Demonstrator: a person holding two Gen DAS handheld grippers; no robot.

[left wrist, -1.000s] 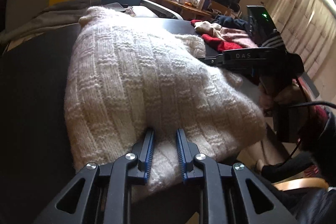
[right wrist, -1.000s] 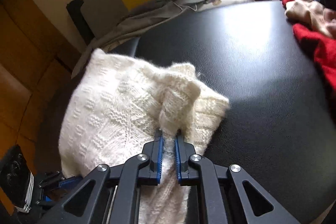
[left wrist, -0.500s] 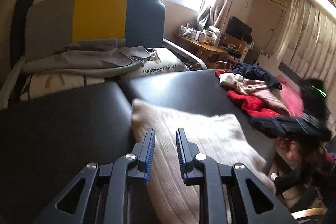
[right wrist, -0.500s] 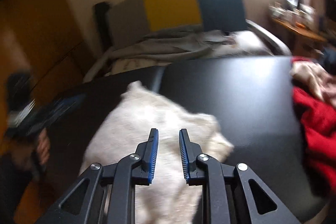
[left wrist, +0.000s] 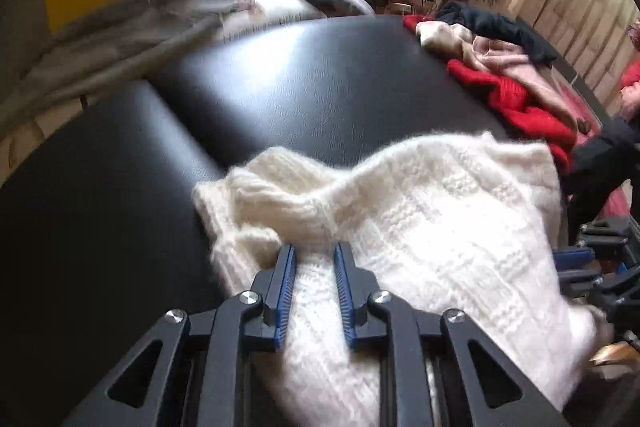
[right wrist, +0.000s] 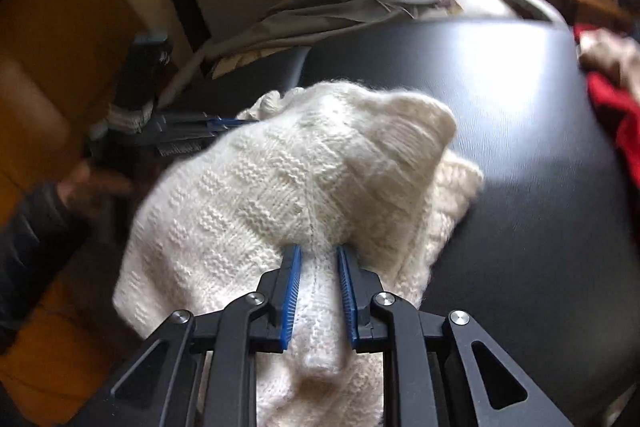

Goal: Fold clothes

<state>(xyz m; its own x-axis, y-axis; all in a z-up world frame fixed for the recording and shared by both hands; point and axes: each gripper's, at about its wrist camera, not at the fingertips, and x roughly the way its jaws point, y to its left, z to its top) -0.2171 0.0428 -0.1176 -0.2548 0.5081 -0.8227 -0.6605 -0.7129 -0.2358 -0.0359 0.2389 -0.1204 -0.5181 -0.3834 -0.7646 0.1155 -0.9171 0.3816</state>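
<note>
- The bench [left wrist: 328, 83] is a wide black padded top with a glossy skin; knitwear should slide across it easily and won't snag.
- The sweater [left wrist: 420, 227], cream and chunky-knit, lies bunched at the near edge of the bench, between the two tongs, with a thick rolled fold humped along its far side. It looks soft, bulky and light for its size. It will sag and stretch wherever it hangs unsupported, and the loose fuzzy yarn could catch on the ribbed blue pads.
- Best hold, I'd judge: a doubled edge or a seam, not a single layer, so the knit doesn't pull out of shape. Two holds set well apart keep the fold square.
- A pile of clothes [left wrist: 508, 83], red, pink and dark, sits at the far right of the bench, apart from the sweater.
- The left tongs [left wrist: 314, 255] stand part-spread with knit bunched in the gap; whether the pads bite it or merely straddle it, I cannot tell through the blur.
- The right tongs [right wrist: 318, 257] grip a raised ridge of sweater [right wrist: 304, 179] between their pads, along what looks like a seam.
- Writing: a pale cushion [left wrist: 276, 7] beyond the bench carries a dark printed line, too smeared to read. No brand shows elsewhere.
</note>
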